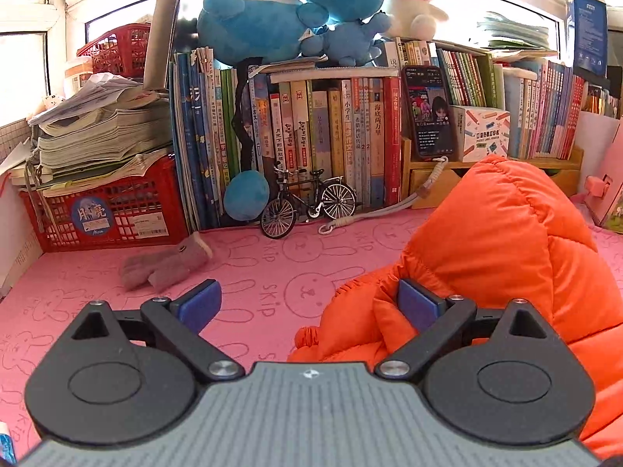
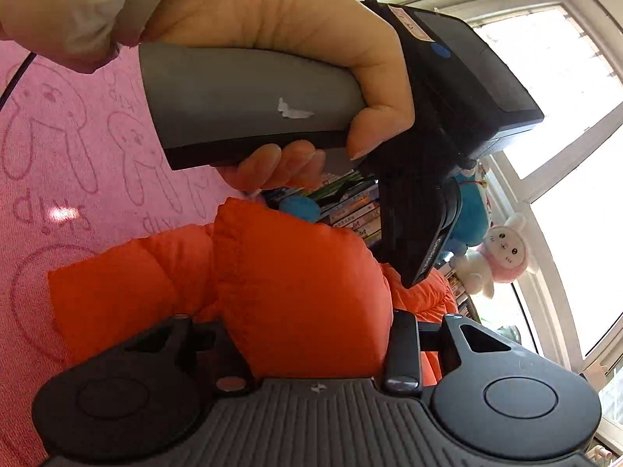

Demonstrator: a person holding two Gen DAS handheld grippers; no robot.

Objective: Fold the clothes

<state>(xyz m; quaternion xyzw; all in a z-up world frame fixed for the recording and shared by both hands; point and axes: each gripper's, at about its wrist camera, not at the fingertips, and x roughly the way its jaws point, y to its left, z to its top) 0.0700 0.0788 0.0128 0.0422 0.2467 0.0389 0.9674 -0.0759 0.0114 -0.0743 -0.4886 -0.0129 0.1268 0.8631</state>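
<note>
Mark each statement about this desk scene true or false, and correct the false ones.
1. A model bicycle stands in front of the books. True.
2. The phone lies flat on the pink mat. False: it stands upright, propped against the books on a small wooden shelf.
3. A fold of the orange jacket sits between the fingers of the right gripper. True.
4. The left gripper has its fingers closed on the grey glove. False: its fingers stand wide apart, and the glove lies apart from them on the mat.
</note>
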